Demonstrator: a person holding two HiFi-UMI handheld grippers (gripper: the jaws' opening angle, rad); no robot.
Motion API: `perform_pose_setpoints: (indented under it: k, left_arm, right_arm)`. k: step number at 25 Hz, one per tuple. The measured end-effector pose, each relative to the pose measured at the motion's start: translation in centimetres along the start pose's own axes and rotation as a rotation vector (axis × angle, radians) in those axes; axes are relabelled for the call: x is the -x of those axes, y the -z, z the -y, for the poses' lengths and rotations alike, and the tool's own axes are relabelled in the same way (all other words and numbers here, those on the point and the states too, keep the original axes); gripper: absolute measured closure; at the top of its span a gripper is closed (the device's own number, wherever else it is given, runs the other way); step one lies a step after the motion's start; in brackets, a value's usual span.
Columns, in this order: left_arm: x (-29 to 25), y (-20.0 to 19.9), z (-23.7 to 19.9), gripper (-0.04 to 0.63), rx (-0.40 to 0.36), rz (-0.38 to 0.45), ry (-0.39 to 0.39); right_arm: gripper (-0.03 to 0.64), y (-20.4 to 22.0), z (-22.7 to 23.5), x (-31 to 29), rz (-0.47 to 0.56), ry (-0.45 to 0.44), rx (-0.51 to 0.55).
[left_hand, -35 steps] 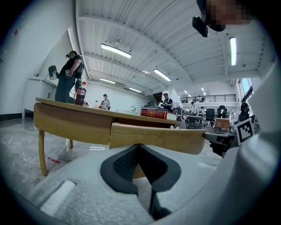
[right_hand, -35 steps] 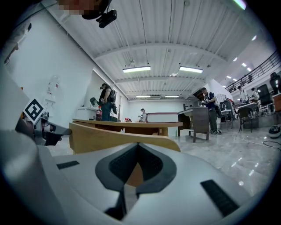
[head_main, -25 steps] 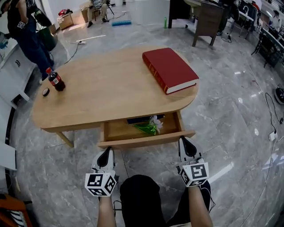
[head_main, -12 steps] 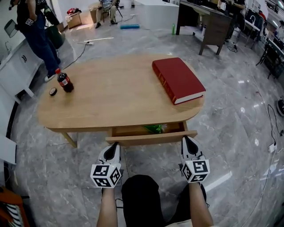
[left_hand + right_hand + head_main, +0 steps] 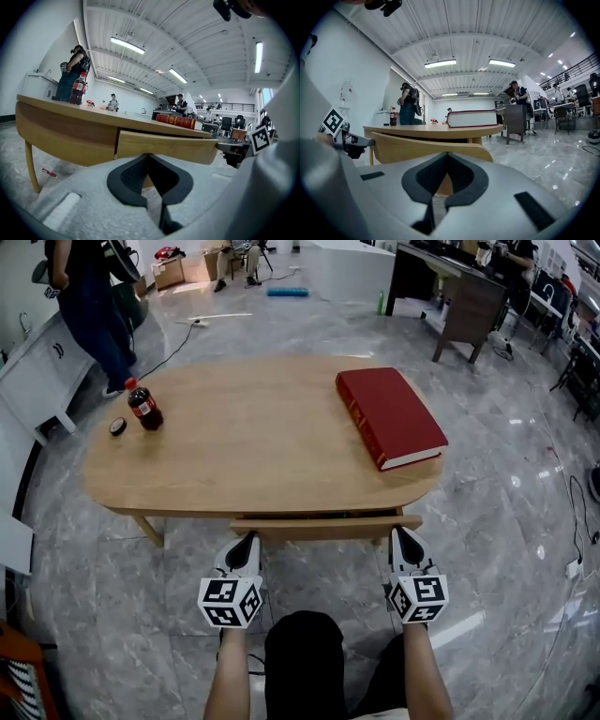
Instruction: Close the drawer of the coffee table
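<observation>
While both pairs of fingers are closed together on nothing, the left gripper (image 5: pixel 249 540) and right gripper (image 5: pixel 401 533) are set tip-first against the drawer front (image 5: pixel 323 528), which is seen almost flush beneath the counter (image 5: pixel 253 442), where a red book (image 5: pixel 391 416) and a cola bottle (image 5: pixel 143 406) are carried.
</observation>
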State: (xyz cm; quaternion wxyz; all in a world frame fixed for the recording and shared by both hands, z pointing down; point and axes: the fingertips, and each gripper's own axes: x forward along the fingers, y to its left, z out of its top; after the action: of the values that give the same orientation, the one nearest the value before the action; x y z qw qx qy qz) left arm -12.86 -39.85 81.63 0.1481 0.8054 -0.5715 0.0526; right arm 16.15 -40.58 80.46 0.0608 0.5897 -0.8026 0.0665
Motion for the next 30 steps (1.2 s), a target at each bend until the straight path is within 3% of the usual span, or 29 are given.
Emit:
perform_pose_setpoints:
  k: [30]
  left_arm:
    - [-4.4, -1.7, -1.8, 0.586, 0.032, 0.033, -0.014]
  right_arm:
    - [0.601, -0.9, 1.4, -4.8, 0.055, 0.028, -0.050]
